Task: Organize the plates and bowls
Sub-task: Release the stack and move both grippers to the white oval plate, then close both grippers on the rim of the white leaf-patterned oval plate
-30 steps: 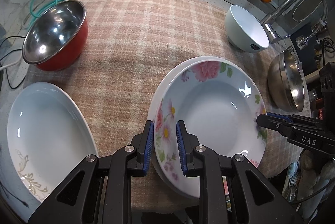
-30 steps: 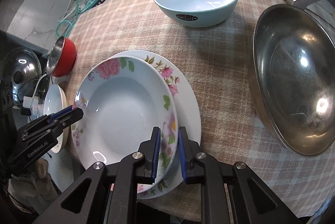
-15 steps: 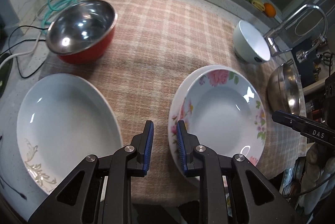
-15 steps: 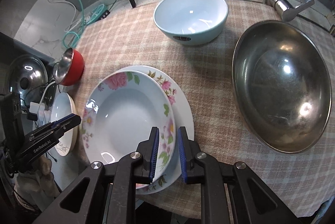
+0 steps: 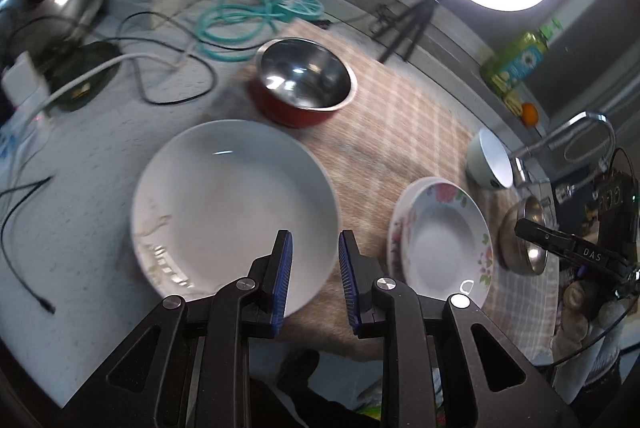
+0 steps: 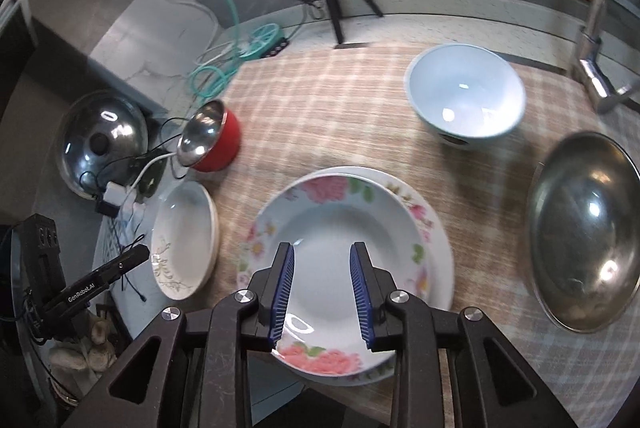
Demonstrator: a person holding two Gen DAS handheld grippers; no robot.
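Left tool [image 5: 315, 274]: jaws apart, holding nothing, over the near rim of the white plate [image 5: 234, 207], lower centre of the frame.
Right tool [image 6: 322, 292]: jaws wide, empty, above the floral plate [image 6: 340, 228].
Floral plate: stacked on a second plate, centre of the checked cloth [image 6: 320, 107] on the bench.
Red bowl [image 5: 304, 87]: beyond the white plate.
Pale blue bowl [image 6: 466, 95]: upper right.

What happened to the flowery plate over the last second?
Both grippers, left and right, let go of the pink-flowered deep plate, opened, and drew back; the left swung toward the plain white plate. The flowered plate stayed stacked; the bowls stayed put.
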